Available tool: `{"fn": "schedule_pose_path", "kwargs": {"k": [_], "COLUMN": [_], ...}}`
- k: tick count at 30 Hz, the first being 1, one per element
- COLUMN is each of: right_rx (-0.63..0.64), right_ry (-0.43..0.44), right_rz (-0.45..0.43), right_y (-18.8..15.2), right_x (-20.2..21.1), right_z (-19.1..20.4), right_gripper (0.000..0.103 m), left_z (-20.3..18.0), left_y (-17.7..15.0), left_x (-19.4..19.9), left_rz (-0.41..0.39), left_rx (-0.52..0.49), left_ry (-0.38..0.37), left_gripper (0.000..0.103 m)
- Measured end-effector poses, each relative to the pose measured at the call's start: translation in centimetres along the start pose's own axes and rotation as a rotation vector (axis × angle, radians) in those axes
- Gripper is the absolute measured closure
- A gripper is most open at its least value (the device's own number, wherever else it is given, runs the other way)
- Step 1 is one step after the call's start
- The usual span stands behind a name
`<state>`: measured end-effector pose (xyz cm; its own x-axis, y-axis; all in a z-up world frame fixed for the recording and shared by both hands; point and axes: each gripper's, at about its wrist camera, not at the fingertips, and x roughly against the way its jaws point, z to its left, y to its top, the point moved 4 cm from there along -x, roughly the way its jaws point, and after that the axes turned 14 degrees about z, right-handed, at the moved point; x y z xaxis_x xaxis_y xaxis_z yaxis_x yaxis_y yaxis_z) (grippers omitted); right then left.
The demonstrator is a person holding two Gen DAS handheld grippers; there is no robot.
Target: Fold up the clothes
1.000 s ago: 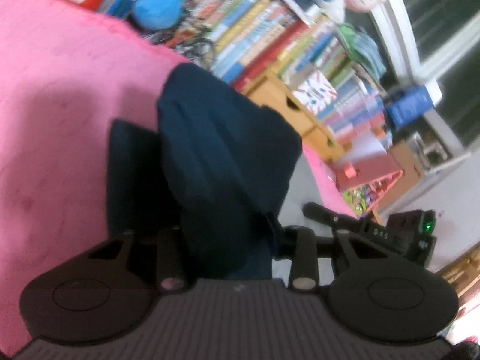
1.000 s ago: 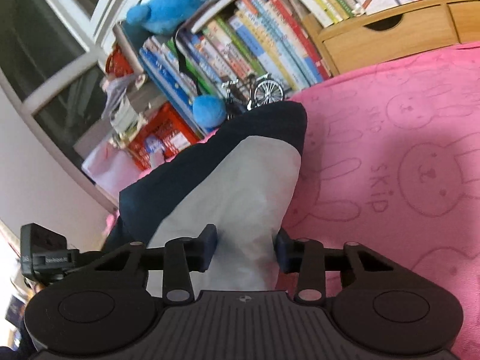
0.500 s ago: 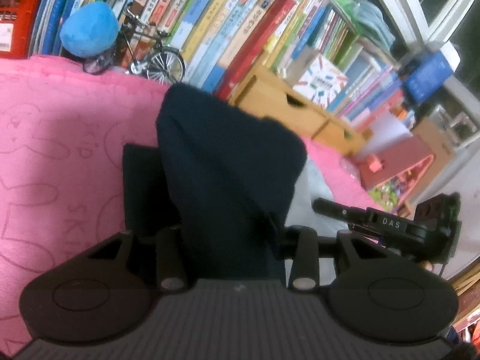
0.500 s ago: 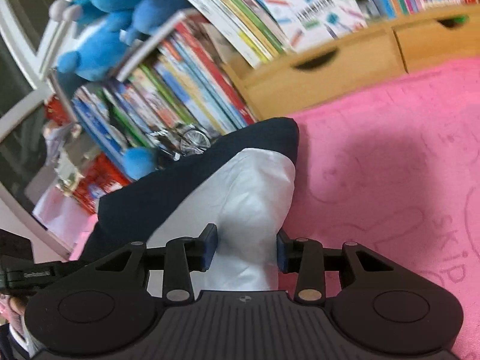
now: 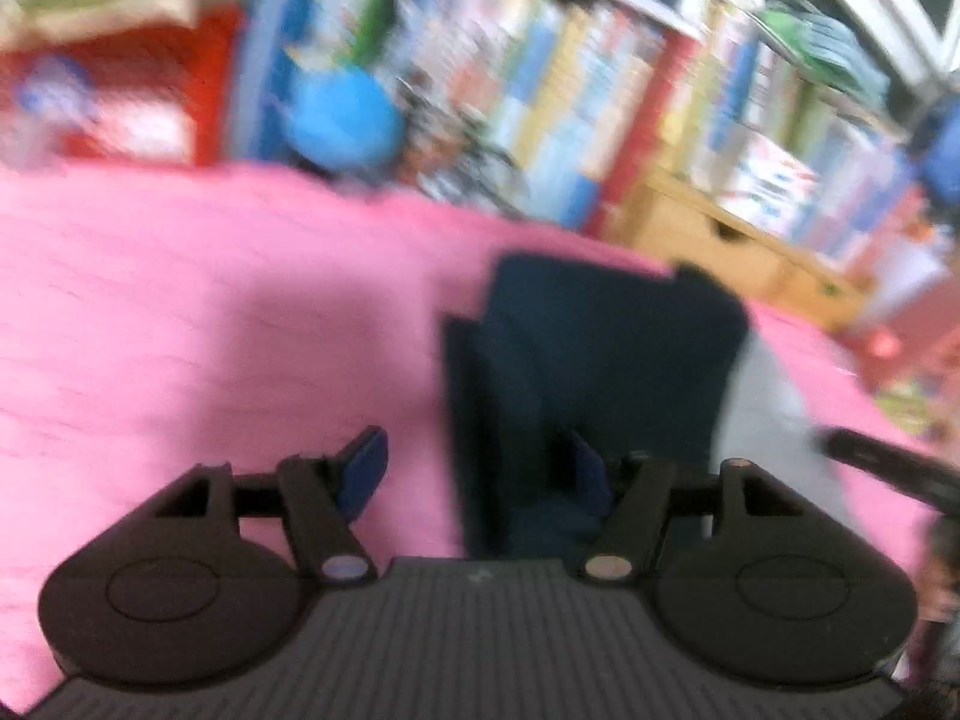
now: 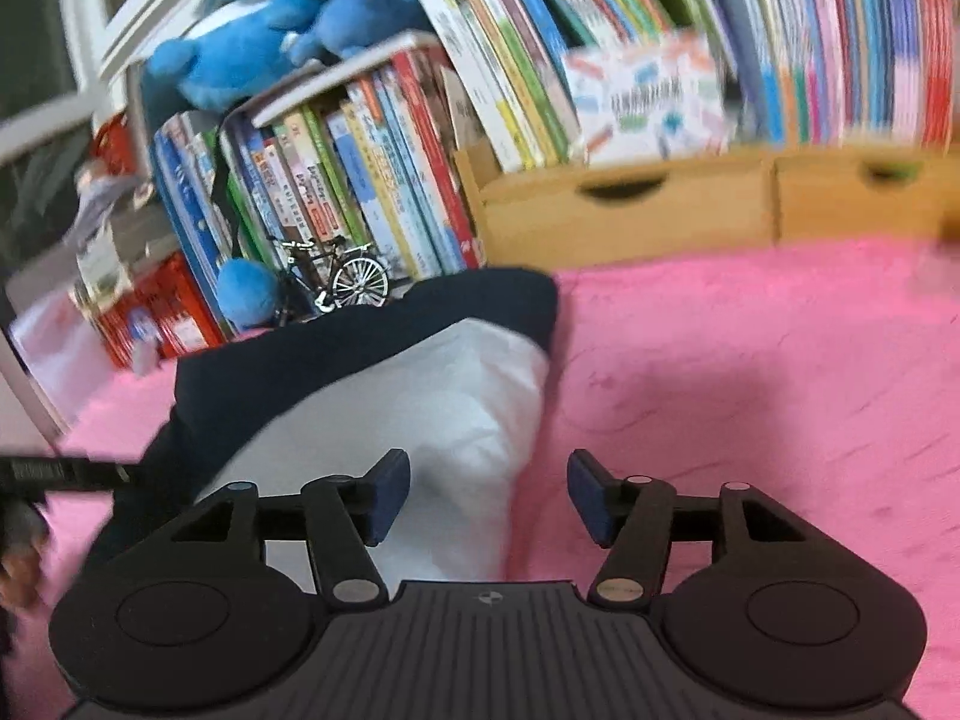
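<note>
A folded navy and white garment (image 5: 600, 372) lies on the pink blanket (image 5: 210, 330). The left wrist view is blurred. My left gripper (image 5: 477, 471) is over the garment's near left edge with its jaws opening. Its right pad (image 5: 591, 474) is against the navy cloth and its left pad is off it, above the blanket. In the right wrist view the garment's white panel (image 6: 444, 396) runs under its navy band (image 6: 360, 336). My right gripper (image 6: 487, 492) is opening too, with the white corner between its jaws and the right pad clear of the cloth.
Shelves of books (image 6: 372, 180) and wooden drawers (image 6: 624, 210) line the far edge of the blanket. A model bicycle (image 6: 342, 282), blue plush toys (image 6: 252, 54) and a red box (image 5: 126, 96) stand there too. Part of the other gripper (image 6: 60, 471) shows at the left.
Both grippers were shut on the garment's near corners; now their jaws stand apart and the cloth lies loose on the blanket. Both views have swung and lifted slightly.
</note>
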<state>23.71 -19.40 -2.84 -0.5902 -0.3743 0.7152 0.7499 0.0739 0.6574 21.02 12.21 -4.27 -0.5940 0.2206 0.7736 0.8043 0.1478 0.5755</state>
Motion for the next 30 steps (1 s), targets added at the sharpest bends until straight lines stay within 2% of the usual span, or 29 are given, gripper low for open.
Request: {"fn": "schedule_pose_path", "kwargs": {"k": [2, 5, 9, 11, 14, 18, 21, 22, 23, 26, 29, 30], "right_rx": [0.069, 0.158, 0.252, 0.288, 0.338, 0.386, 0.392, 0.387, 0.383, 0.383, 0.384, 0.389], "right_ry": [-0.061, -0.139, -0.185, -0.182, -0.178, -0.202, -0.224, -0.227, -0.229, -0.232, -0.234, -0.237], "right_rz": [-0.023, -0.062, -0.101, -0.105, -0.096, -0.084, -0.079, -0.076, -0.074, -0.076, -0.079, -0.081], "right_y": [-1.0, -2.6, -5.0, -6.0, -7.7, -9.7, -10.8, -11.1, -11.3, -11.8, -12.4, -12.6], "right_x": [1.6, 3.6, 5.5, 6.1, 6.8, 7.5, 8.0, 8.2, 8.3, 8.5, 8.7, 8.7], "right_z": [0.9, 2.8, 6.2, 7.6, 9.2, 9.9, 9.7, 9.6, 9.6, 10.0, 10.4, 10.8], "right_gripper": [0.04, 0.039, 0.038, 0.036, 0.032, 0.03, 0.029, 0.029, 0.029, 0.028, 0.027, 0.027], "left_z": [-1.0, -4.2, -8.1, -9.9, -8.7, -6.0, -5.0, -4.8, -4.6, -4.8, -6.5, -6.7], "left_y": [-0.4, 0.2, 1.9, 2.7, 3.2, 3.3, 2.8, 2.3, 1.7, -1.1, -4.4, -5.5], "left_x": [2.2, 4.3, 0.6, -1.3, -5.8, -5.7, -3.4, -1.9, -0.4, 4.3, 6.6, 6.5], "left_rz": [-0.108, -0.251, -0.172, -0.132, -0.07, -0.108, -0.123, -0.146, -0.168, -0.211, -0.205, -0.188], "left_rx": [-0.036, -0.144, -0.275, -0.339, -0.352, -0.323, -0.321, -0.327, -0.333, -0.331, -0.363, -0.383], "left_ry": [0.135, 0.21, 0.244, 0.263, 0.412, 0.528, 0.585, 0.59, 0.559, 0.414, 0.298, 0.295], "left_gripper": [0.04, 0.038, 0.036, 0.036, 0.035, 0.035, 0.038, 0.038, 0.038, 0.037, 0.032, 0.032]}}
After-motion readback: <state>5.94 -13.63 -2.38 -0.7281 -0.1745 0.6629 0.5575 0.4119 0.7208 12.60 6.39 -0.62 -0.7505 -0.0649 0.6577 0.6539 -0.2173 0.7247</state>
